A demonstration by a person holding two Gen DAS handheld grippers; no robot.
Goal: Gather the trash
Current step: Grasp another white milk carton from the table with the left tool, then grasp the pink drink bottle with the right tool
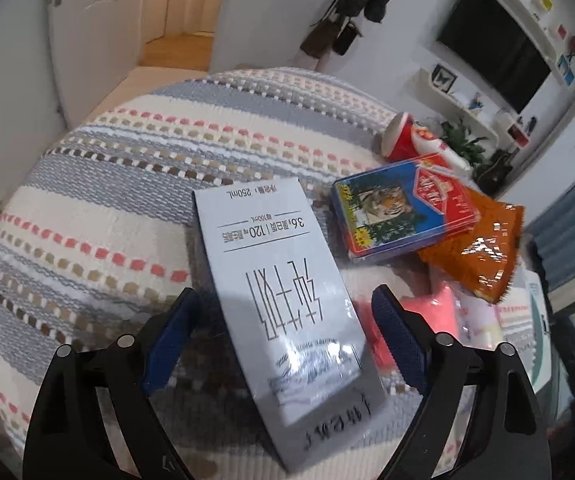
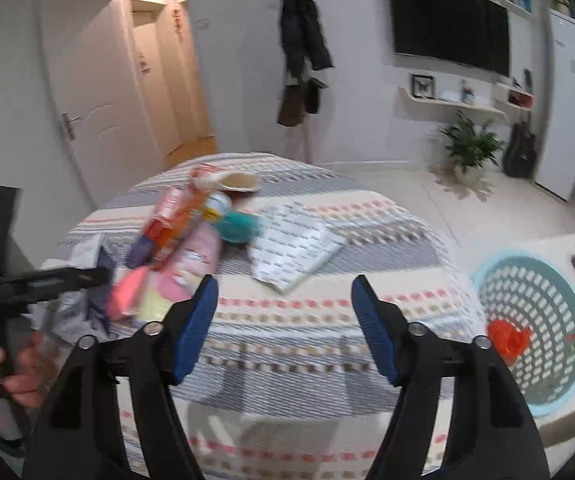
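- Grey, cream and coral stripes run across the woven cloth on the worktop, where the trash lies scattered.
- Landmark: the pale grey milk carton, lying flat on the cloth with its printed face up.
- Left gripper hangs over the near end of the carton, its blue-padded fingers spread wide on either side and clear of the carton's edges; nothing is held.
- Just right of the carton's far end lies a blue card box with a tiger picture, resting partly on an orange snack packet.
- Beyond the card box, further from the carton, a red paper cup lies on its side.
- Right of the carton's near end sits a pink wrapper, partly hidden by the right-hand finger.
- Right gripper hovers above bare cloth, its fingers parted and empty; in its view the carton lies ahead, blurred.
- Left of the carton in that view the other litter forms a blurred heap, with a teal object at its edge.
- Right of the carton, past the worktop edge, stands a light-blue perforated basket with a red scrap inside.
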